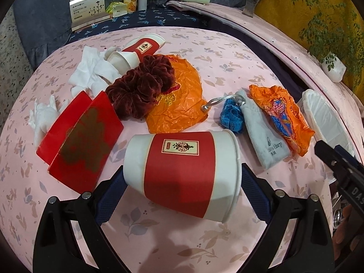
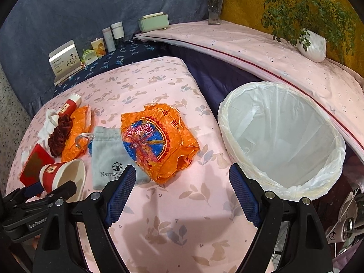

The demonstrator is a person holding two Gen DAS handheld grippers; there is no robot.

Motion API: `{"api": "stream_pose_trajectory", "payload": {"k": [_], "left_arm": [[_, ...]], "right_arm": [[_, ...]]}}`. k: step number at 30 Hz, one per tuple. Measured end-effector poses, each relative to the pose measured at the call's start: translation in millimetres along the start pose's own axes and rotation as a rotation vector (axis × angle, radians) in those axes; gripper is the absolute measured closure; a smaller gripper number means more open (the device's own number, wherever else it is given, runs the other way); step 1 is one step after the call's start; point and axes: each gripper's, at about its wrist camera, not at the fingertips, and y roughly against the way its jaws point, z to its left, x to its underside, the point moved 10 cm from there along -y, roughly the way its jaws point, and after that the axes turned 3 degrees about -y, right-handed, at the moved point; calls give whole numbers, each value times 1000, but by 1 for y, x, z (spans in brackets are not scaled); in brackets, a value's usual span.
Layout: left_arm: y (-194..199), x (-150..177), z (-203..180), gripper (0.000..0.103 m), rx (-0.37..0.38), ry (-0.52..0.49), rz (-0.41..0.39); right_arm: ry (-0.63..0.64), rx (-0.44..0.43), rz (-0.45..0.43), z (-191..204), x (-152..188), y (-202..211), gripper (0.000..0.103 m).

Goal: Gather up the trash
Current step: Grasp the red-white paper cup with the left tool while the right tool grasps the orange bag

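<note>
A red-and-white paper cup [image 1: 182, 173] lies on its side between the fingers of my left gripper [image 1: 182, 191], whose blue pads touch its two ends; the cup also shows in the right wrist view [image 2: 63, 177]. My right gripper [image 2: 182, 195] is open and empty above the pink cloth, beside the white-lined bin [image 2: 282, 136]. An orange wrapper with a blue print [image 2: 157, 143] lies just beyond it. A second cup [image 1: 138, 50], white tissues [image 1: 91, 72], a flat orange wrapper [image 1: 179, 100] and a red packet [image 1: 82, 141] lie further off.
A grey pouch [image 1: 264, 136], blue tape measure [image 1: 232, 116] and dark red scrunchie [image 1: 141, 84] lie among the trash. Boxes and bottles [image 2: 109, 38] stand at the back. A potted plant [image 2: 311, 45] and a vase [image 2: 213, 6] sit on the raised ledge.
</note>
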Motion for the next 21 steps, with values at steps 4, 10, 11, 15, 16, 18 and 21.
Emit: {"api": "stream_pose_trajectory", "payload": {"k": [4, 10, 11, 15, 16, 18, 21], "left_arm": [[-1, -4, -1, 18, 1, -3, -1], [3, -10, -6, 19, 8, -22, -19], [3, -11, -7, 19, 8, -23, -21], [7, -16, -8, 19, 9, -23, -30], [7, -16, -8, 19, 9, -24, -30], [7, -17, -8, 19, 9, -23, -29], [10, -21, -8, 19, 9, -20, -32]], "right_arm": [[-3, 5, 13, 0, -2, -13, 23], [9, 24, 14, 1, -11, -34, 25], [9, 24, 17, 1, -12, -37, 27], [5, 23, 51, -1, -12, -53, 41], [2, 19, 61, -1, -10, -57, 45], [5, 12, 57, 0, -10, -59, 51], [14, -8, 62, 4, -11, -59, 77]]}}
